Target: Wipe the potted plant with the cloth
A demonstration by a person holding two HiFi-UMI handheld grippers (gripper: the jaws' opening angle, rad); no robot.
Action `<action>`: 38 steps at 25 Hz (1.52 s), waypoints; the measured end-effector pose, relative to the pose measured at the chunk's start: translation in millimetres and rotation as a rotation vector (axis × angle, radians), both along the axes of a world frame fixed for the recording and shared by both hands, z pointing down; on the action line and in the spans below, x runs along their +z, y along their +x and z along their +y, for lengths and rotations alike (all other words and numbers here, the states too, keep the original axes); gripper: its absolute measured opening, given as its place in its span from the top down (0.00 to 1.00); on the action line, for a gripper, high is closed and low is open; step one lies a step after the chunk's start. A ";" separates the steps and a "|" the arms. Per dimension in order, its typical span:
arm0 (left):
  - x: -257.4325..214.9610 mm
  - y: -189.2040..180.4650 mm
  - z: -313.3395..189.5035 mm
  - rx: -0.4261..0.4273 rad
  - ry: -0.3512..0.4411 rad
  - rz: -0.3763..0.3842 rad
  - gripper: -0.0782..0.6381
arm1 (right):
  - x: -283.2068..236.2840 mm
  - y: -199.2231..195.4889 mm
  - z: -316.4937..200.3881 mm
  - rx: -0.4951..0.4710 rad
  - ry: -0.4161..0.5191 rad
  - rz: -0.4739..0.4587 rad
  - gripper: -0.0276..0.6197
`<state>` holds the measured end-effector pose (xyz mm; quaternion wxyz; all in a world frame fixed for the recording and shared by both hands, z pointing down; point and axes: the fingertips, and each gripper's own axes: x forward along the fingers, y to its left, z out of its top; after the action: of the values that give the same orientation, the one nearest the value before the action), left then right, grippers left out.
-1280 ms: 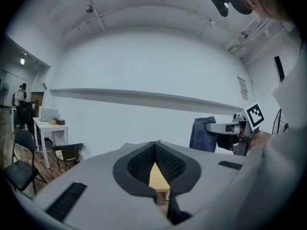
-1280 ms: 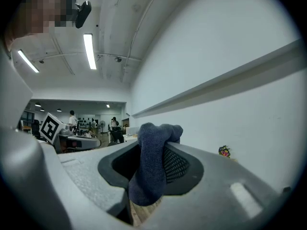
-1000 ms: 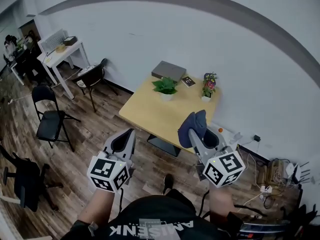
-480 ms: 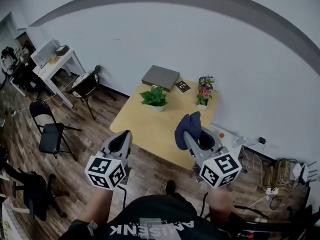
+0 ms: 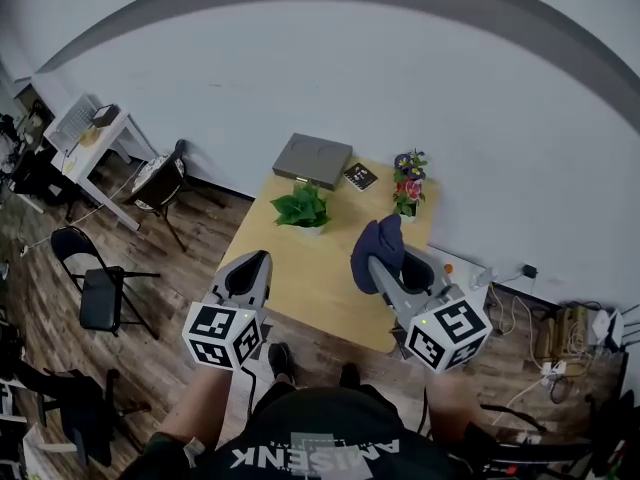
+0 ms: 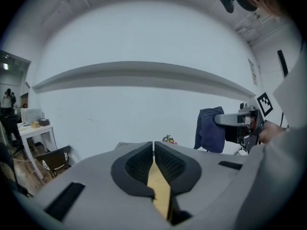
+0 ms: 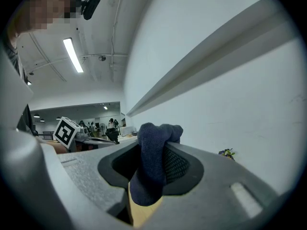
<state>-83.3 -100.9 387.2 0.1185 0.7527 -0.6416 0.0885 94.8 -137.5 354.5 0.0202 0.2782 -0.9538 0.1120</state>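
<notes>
A green leafy potted plant [image 5: 301, 209] in a white pot stands on the light wooden table [image 5: 310, 278], left of middle. A small flowering pot [image 5: 407, 186] stands near the table's far right; its blooms peek over the jaws as the flowers [image 6: 169, 139] and the flowers [image 7: 227, 153]. My right gripper [image 5: 378, 255] is shut on a dark blue cloth [image 5: 376, 247], held over the table's near right; the cloth [image 7: 151, 166] bunches between the pads. My left gripper [image 5: 250, 271] hovers at the table's near left edge, shut and empty, the left gripper [image 6: 153, 153] jaws meeting.
A grey flat box [image 5: 312, 160] and a small dark booklet [image 5: 359, 176] lie at the table's far side by the white wall. Black chairs [image 5: 100, 290] and a white desk [image 5: 88, 136] stand to the left on the wood floor. Cables and plugs [image 5: 560, 333] lie at right.
Both grippers and the person have moved closer to the table; the plant and table now sit nearer in the head view. The cloth stays clamped in the right gripper.
</notes>
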 end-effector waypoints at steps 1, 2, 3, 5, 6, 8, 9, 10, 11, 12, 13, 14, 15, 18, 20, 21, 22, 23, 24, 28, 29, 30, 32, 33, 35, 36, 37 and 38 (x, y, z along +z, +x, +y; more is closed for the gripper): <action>2.1 -4.7 -7.2 0.020 -0.002 0.001 0.89 | 0.7 -3.9 -3.5 0.015 0.001 0.008 0.76; 4.8 -10.2 -14.3 0.041 -0.003 0.005 0.89 | 1.5 -8.0 -7.0 0.034 0.003 0.015 0.76; 7.6 -16.1 -21.0 0.063 -0.005 0.012 0.89 | 2.5 -12.3 -10.7 0.055 0.005 0.022 0.76; 12.7 -27.4 -32.1 0.113 -0.008 0.030 0.89 | 3.4 -20.7 -18.3 0.102 0.004 0.033 0.76; 14.5 -33.4 -37.4 0.137 -0.010 0.036 0.89 | 3.1 -25.1 -21.9 0.126 0.001 0.036 0.76; 15.7 -47.4 -49.1 0.181 -0.014 0.036 0.89 | 2.7 -35.8 -27.0 0.165 -0.008 0.039 0.76; 16.3 -54.1 -55.2 0.207 -0.015 0.031 0.88 | 3.6 -42.0 -28.8 0.181 -0.011 0.046 0.76; 18.0 -59.4 -61.1 0.237 -0.019 0.023 0.84 | 5.4 -47.9 -30.7 0.199 -0.015 0.056 0.76; 21.2 -63.1 -66.7 0.272 -0.026 0.010 0.80 | 7.0 -53.2 -32.8 0.218 -0.017 0.069 0.76; 25.9 -65.7 -71.6 0.308 -0.036 -0.009 0.79 | 7.8 -58.2 -34.8 0.234 -0.016 0.080 0.76; 31.6 -67.5 -75.5 0.343 -0.046 -0.036 0.79 | 7.9 -62.7 -36.5 0.248 -0.015 0.088 0.76; 37.7 -68.9 -78.6 0.376 -0.055 -0.068 0.79 | 8.3 -66.6 -37.8 0.261 -0.017 0.093 0.76; 43.4 -69.6 -81.2 0.410 -0.062 -0.098 0.77 | 9.5 -69.5 -38.7 0.277 -0.022 0.096 0.76; 59.3 -69.0 -88.2 0.510 -0.092 -0.138 0.76 | 15.3 -76.1 -38.9 0.320 -0.042 0.111 0.76; 69.3 -69.2 -90.7 0.557 -0.110 -0.159 0.76 | 18.6 -79.8 -37.5 0.342 -0.048 0.122 0.76; 73.9 -69.4 -91.9 0.574 -0.117 -0.177 0.76 | 19.7 -80.4 -37.0 0.356 -0.051 0.123 0.76; 78.6 -69.1 -93.0 0.592 -0.128 -0.196 0.76 | 20.0 -80.1 -36.7 0.371 -0.054 0.119 0.76; 83.7 -68.1 -93.9 0.609 -0.143 -0.212 0.76 | 20.1 -79.1 -36.3 0.386 -0.056 0.115 0.76; 89.0 -66.6 -94.9 0.627 -0.159 -0.224 0.76 | 20.2 -77.6 -36.1 0.398 -0.057 0.111 0.76; 111.8 -61.8 -100.7 0.658 -0.200 -0.314 0.74 | 24.2 -72.6 -33.8 0.420 -0.065 0.108 0.76; 118.6 -59.9 -101.6 0.662 -0.212 -0.338 0.73 | 25.3 -70.7 -32.9 0.419 -0.067 0.108 0.76; 125.8 -56.8 -102.8 0.668 -0.227 -0.355 0.73 | 26.4 -67.8 -32.5 0.418 -0.070 0.107 0.76; 141.9 -49.1 -106.3 0.682 -0.271 -0.373 0.71 | 29.7 -60.7 -33.8 0.414 -0.079 0.094 0.76; 149.9 -45.9 -108.6 0.684 -0.293 -0.377 0.71 | 32.1 -57.6 -35.2 0.411 -0.084 0.086 0.76; 162.8 -40.7 -113.4 0.674 -0.315 -0.395 0.70 | 37.2 -53.7 -38.5 0.399 -0.089 0.082 0.76; 169.0 -37.7 -115.4 0.671 -0.316 -0.417 0.70 | 39.6 -52.2 -40.1 0.392 -0.089 0.085 0.76; 176.4 -34.2 -117.0 0.674 -0.318 -0.451 0.70 | 41.8 -50.4 -41.8 0.386 -0.090 0.086 0.76; 184.8 -30.4 -118.3 0.680 -0.321 -0.492 0.70 | 43.9 -48.2 -43.7 0.381 -0.093 0.085 0.76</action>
<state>-113.7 -219.2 572.0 0.0419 0.8494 -0.3447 0.3974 46.6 -181.2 398.4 0.0520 0.4567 -0.8760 0.1460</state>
